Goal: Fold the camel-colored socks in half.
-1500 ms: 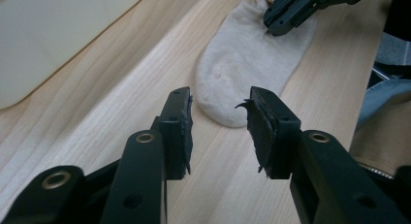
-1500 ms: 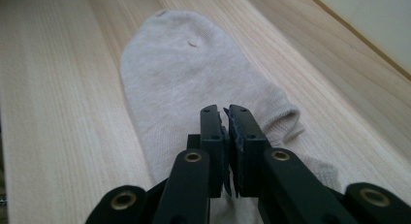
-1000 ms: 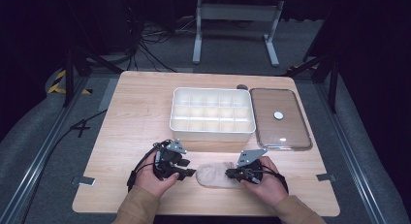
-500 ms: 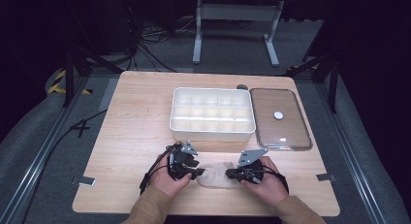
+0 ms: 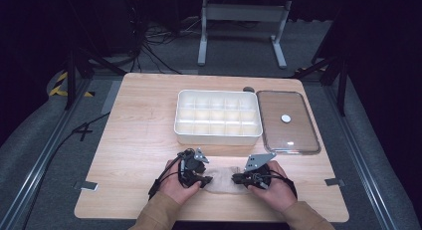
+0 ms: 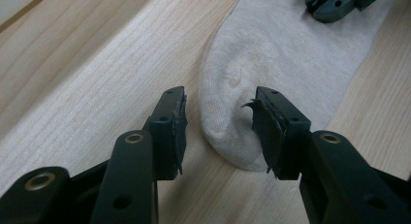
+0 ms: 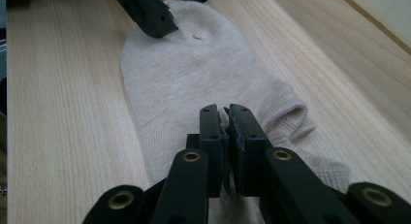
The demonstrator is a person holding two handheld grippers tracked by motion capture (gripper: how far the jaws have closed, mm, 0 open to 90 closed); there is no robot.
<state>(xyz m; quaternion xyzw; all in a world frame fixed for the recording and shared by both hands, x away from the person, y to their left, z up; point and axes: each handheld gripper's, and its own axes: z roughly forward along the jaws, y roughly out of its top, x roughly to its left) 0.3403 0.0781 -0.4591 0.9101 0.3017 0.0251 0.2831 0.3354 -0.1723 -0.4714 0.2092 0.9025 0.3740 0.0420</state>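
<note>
Left jaws: standing apart over the toe end of the sock [image 6: 286, 54], having just been opening wider; the toe is lying between the 2 pads, the right pad at its edge, the left pad clear of it.
Right jaws: pressing together on a pinch of the sock's fabric near its cuff end.
Left gripper [image 5: 200, 179]: sitting in the person's left hand [image 5: 176, 186] at the near edge of the table, tips pointing toward the right gripper.
Right gripper [image 5: 239, 178]: sitting in the right hand [image 5: 272, 189], tips pointing back toward the left one, grey plate showing on top.
Sock: lying flat and pale beige on the wood between the 2 grippers, toe toward the left gripper, ribbed cuff toward the right one.
Table [image 5: 144, 125]: light wood, carrying the rest of the scene farther from the person.
Box [image 5: 218, 117]: white, divided into many small compartments, standing past the sock near the table's middle.
Lid [image 5: 287, 121]: clear, with 1 white round spot, lying flat just beside the box on its right.
</note>
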